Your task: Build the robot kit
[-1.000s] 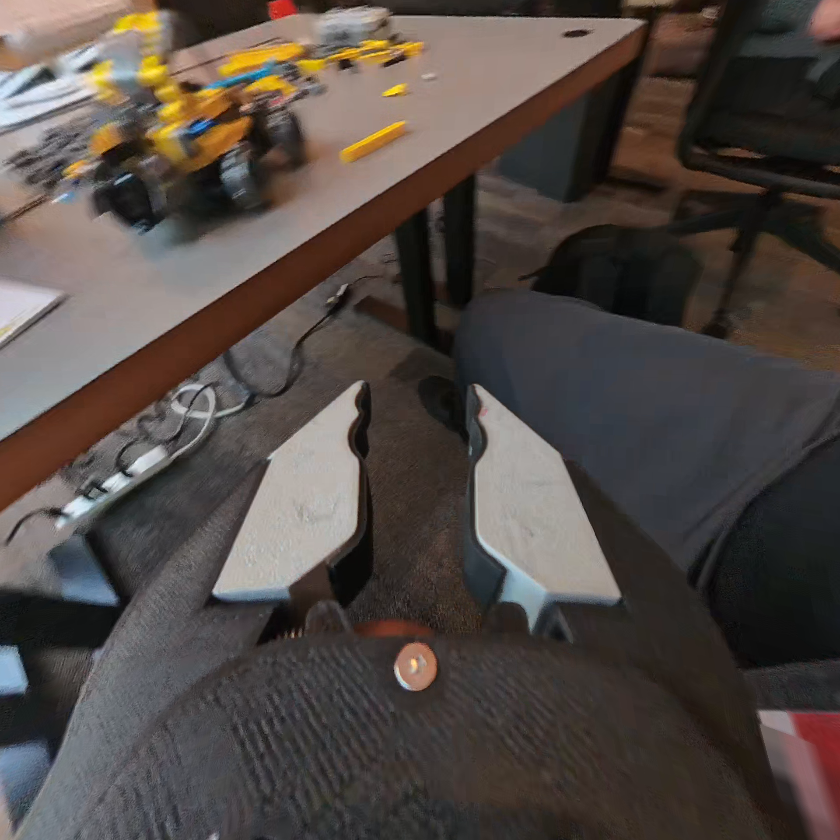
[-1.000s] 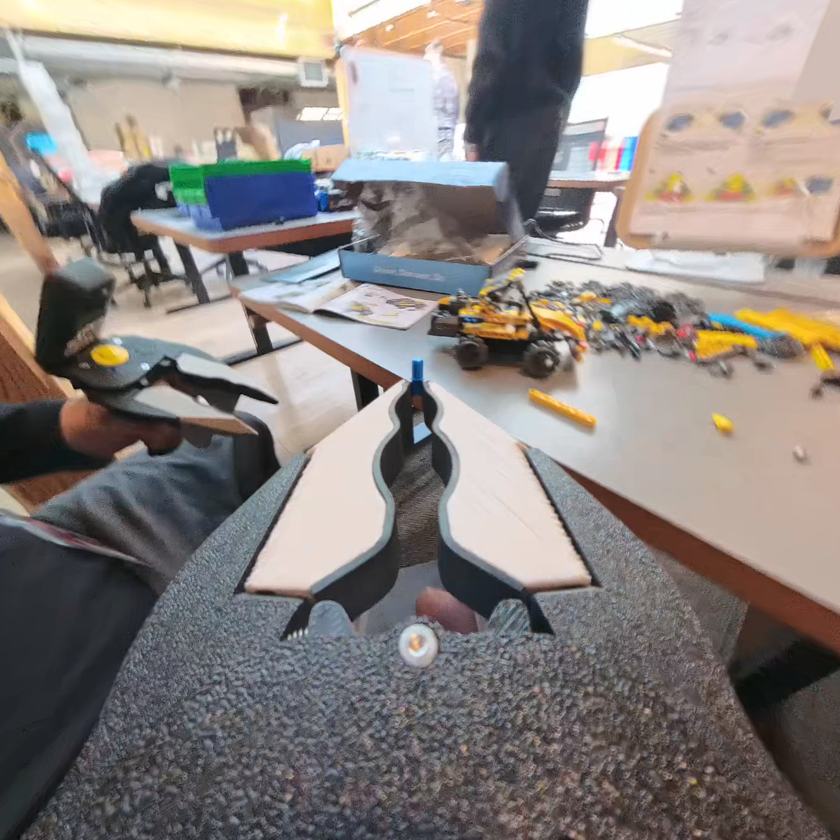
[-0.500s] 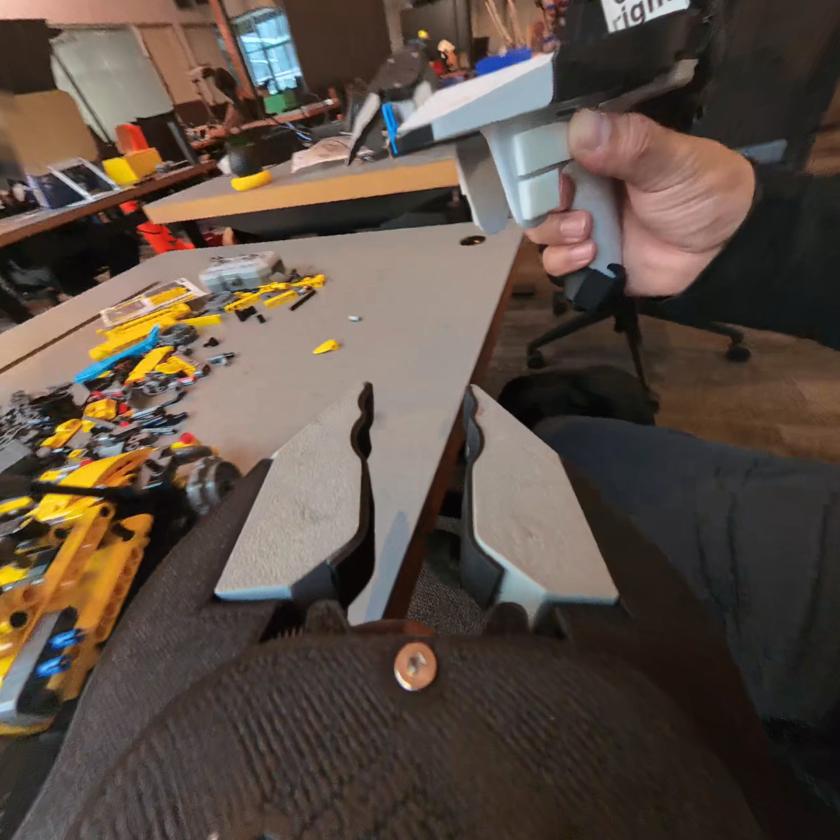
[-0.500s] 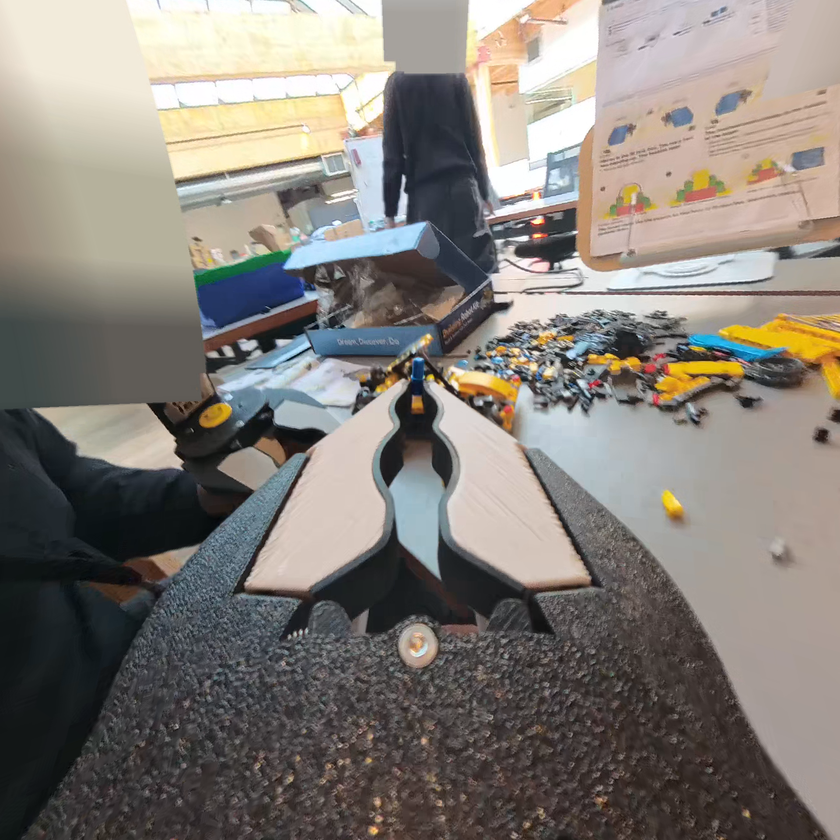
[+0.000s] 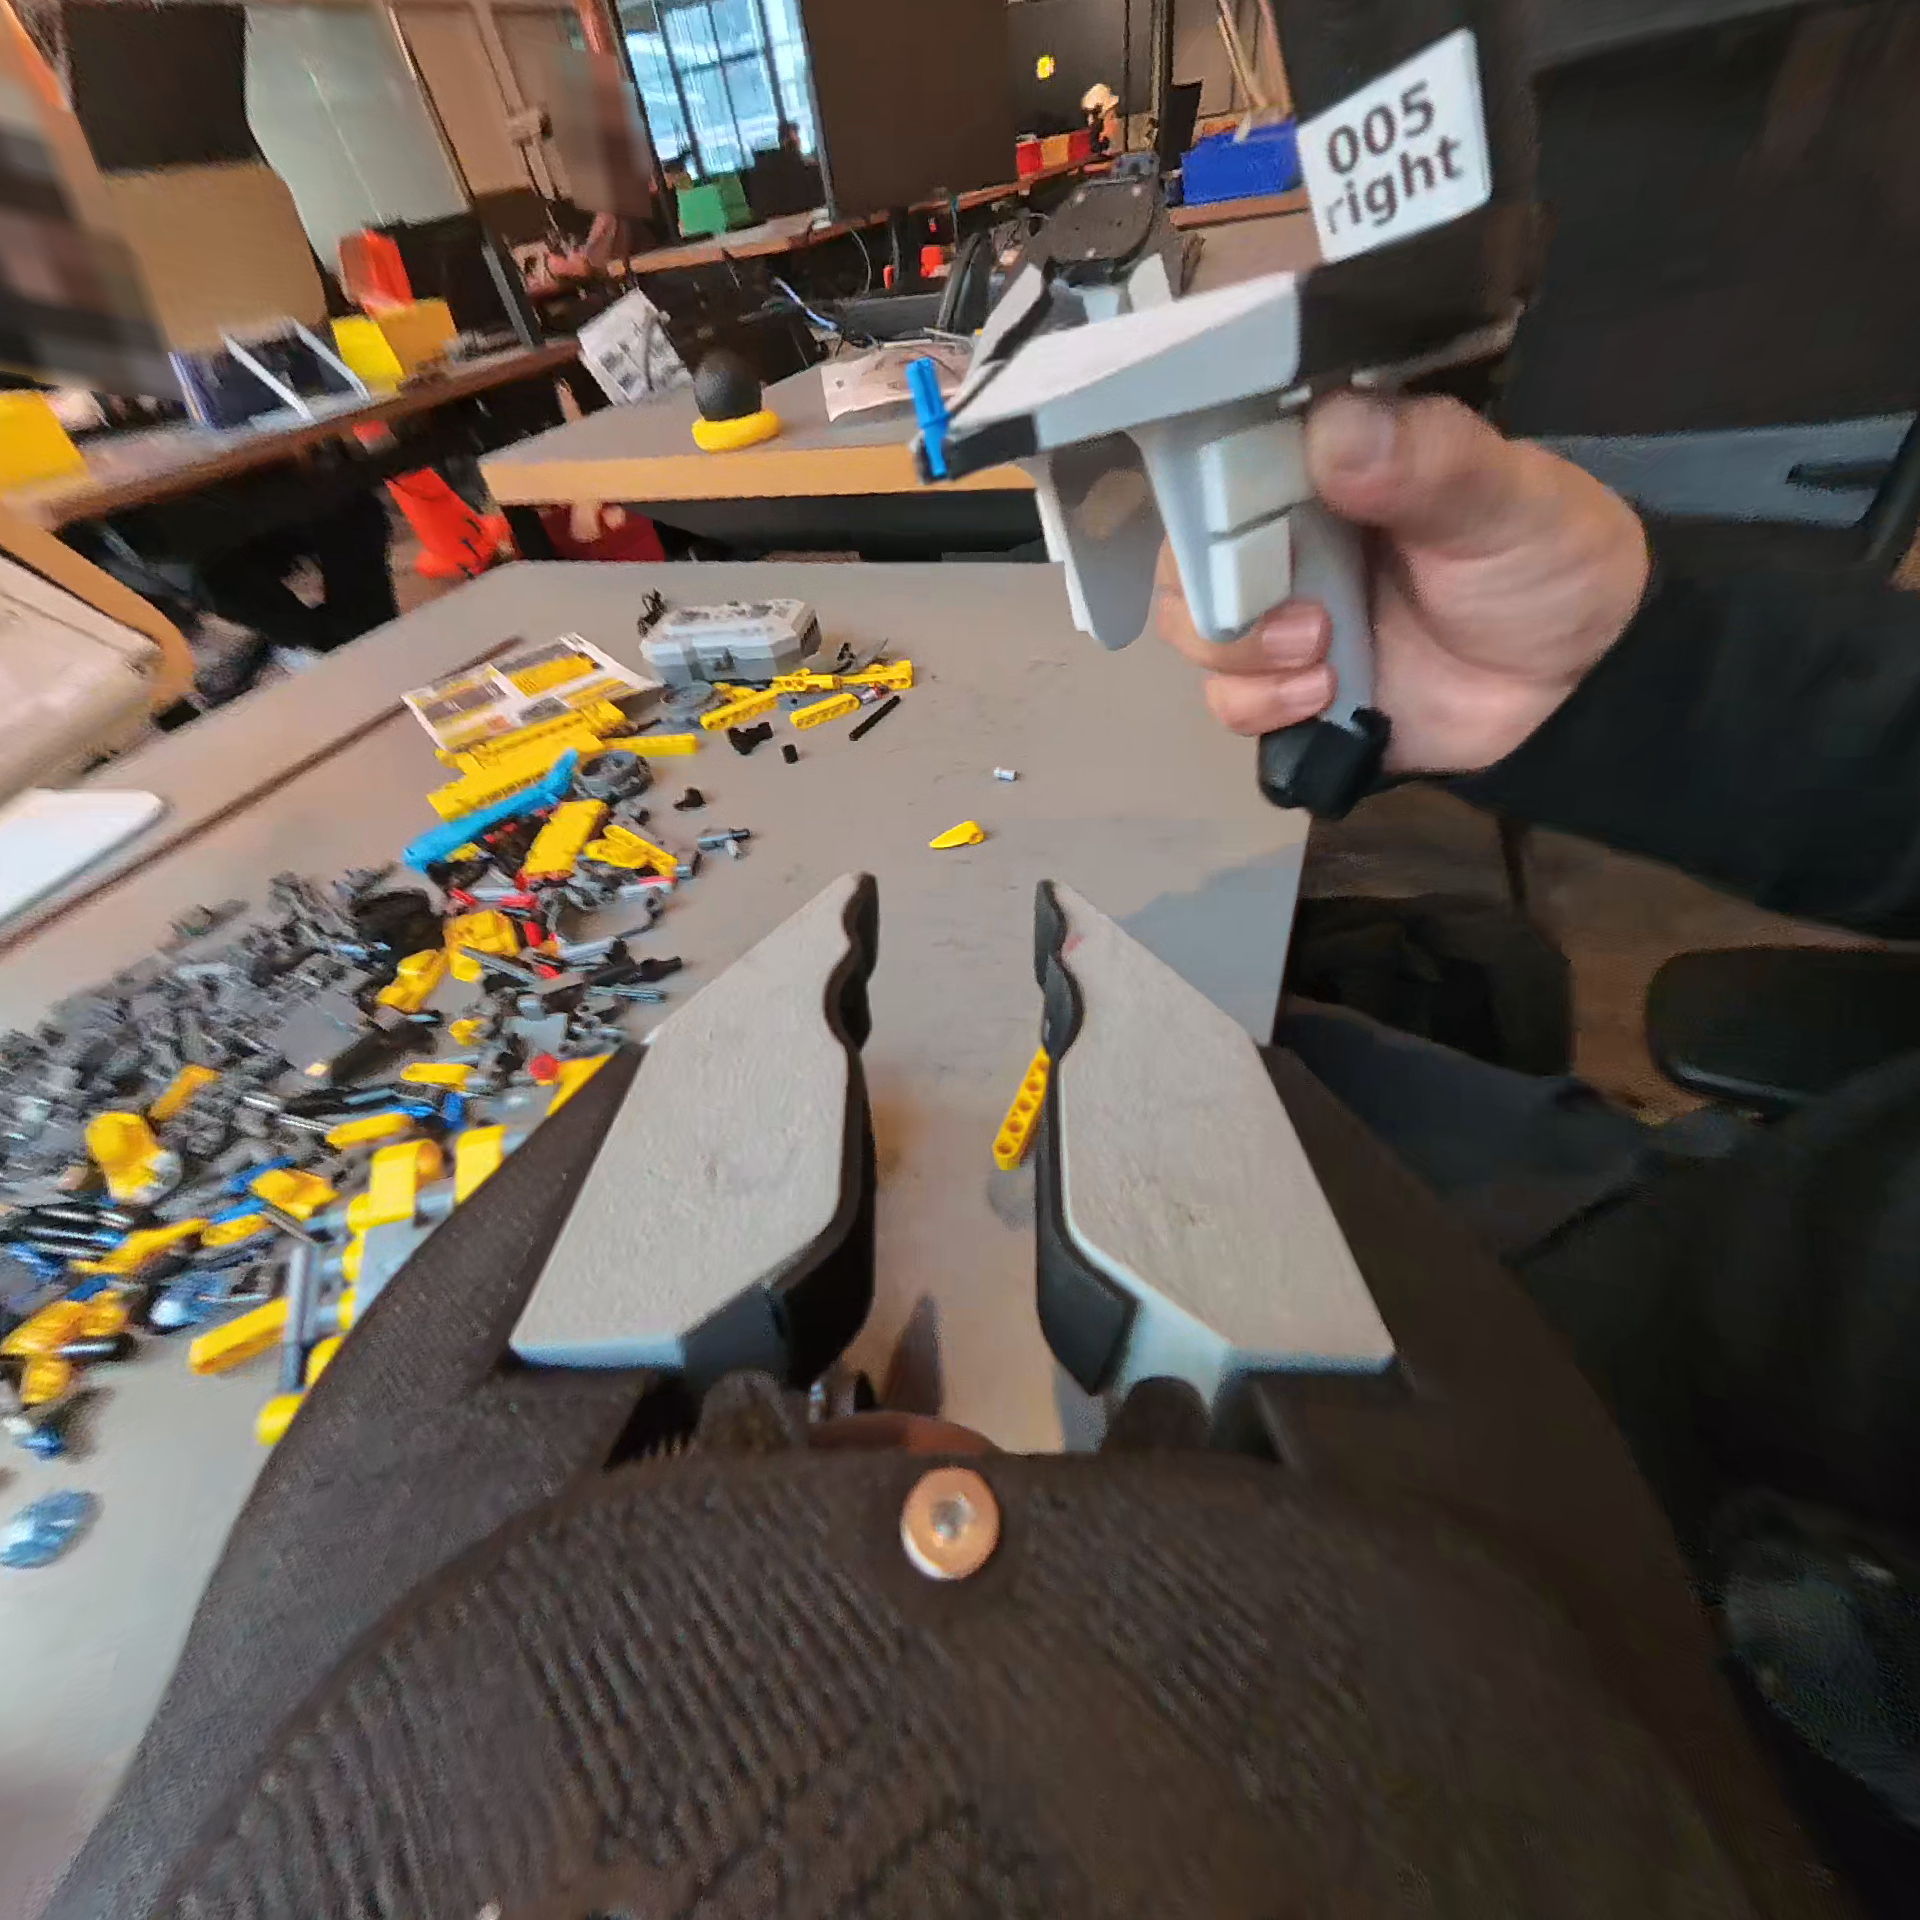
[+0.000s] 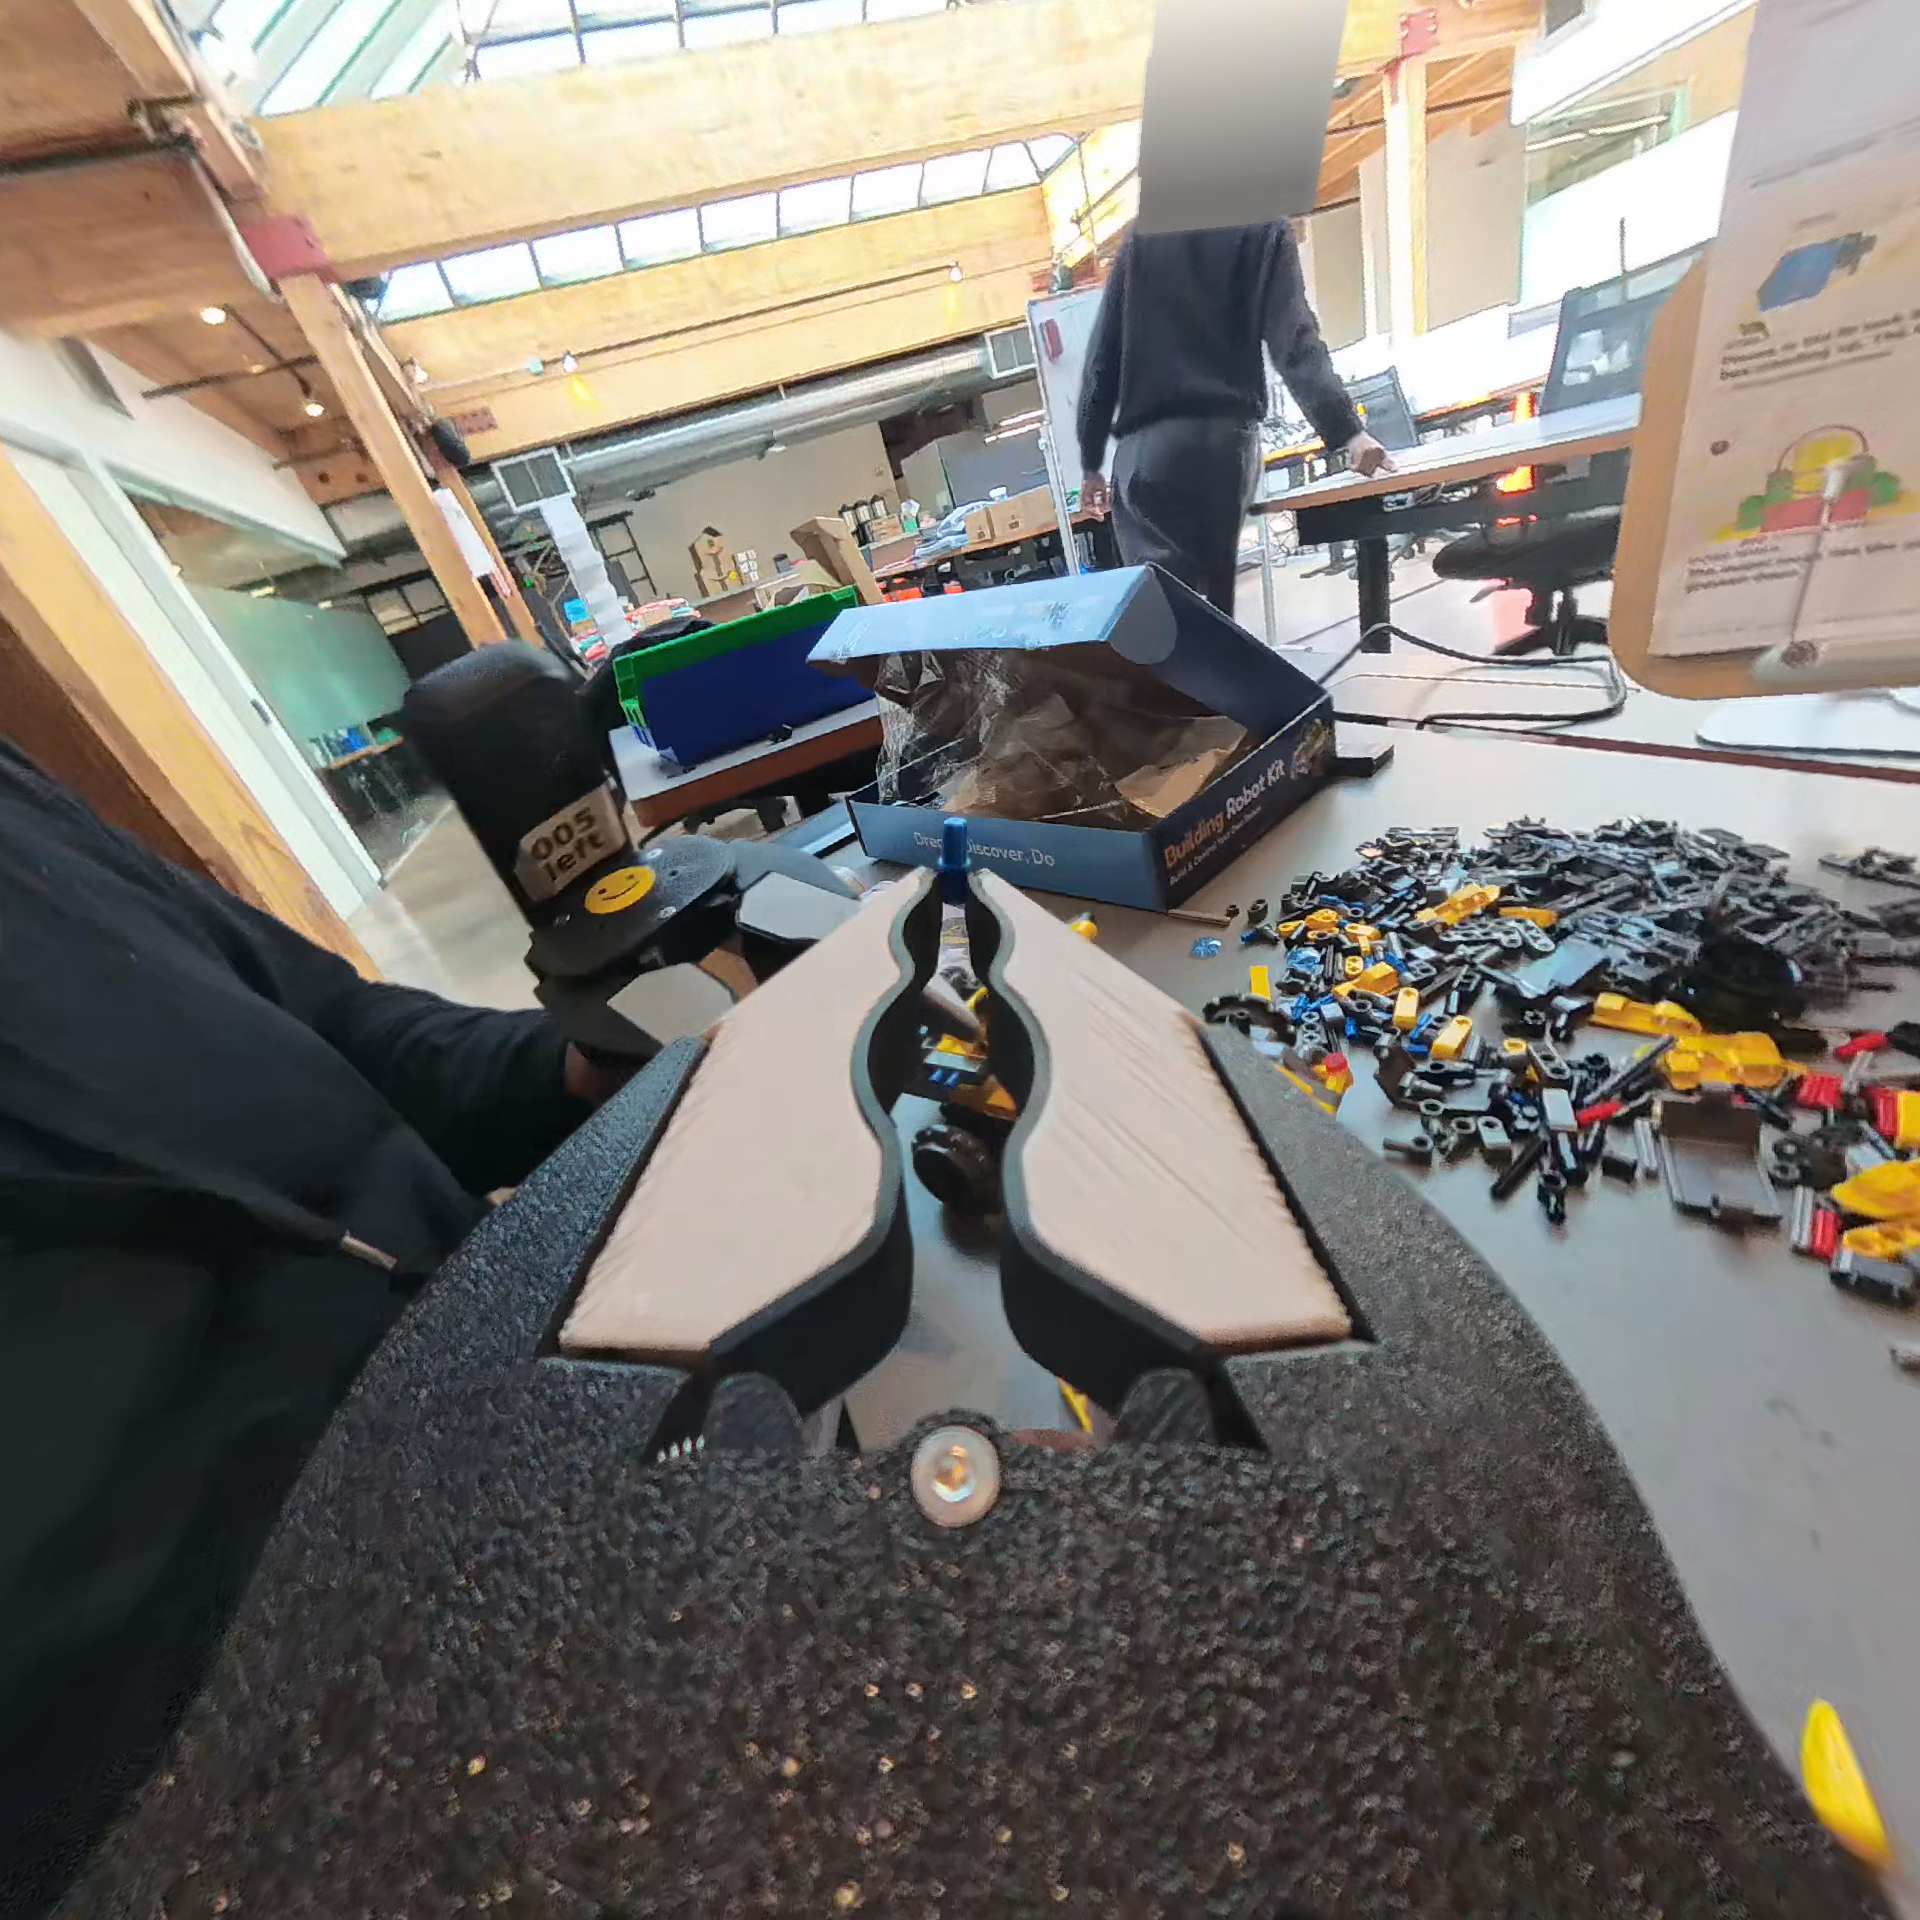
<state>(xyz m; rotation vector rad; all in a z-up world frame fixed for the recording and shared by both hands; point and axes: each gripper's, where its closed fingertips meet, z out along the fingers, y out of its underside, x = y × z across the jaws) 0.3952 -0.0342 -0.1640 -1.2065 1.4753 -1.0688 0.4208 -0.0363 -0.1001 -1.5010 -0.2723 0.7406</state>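
My right gripper is shut on a small blue pin that sticks up from its tips. It is held in the air over the grey table. Behind its fingers stands a partly built yellow vehicle with a black wheel. In the left wrist view a hand holds the right gripper up high, the blue pin at its tip. My left gripper is open and empty above the table. A yellow beam lies beside its right finger, and a small yellow piece lies ahead. The left gripper also shows in the right wrist view.
A pile of yellow, black and blue parts spreads over the table. An open blue box stands at the back with a booklet and a grey block. A board with sheets stands right. A person stands behind. Some 7 centimeters of space lies between my two pairs of fingers.
My left gripper has risen from over the lap below the table edge to above the tabletop, still open. My right gripper has lifted higher with the blue pin still in it.
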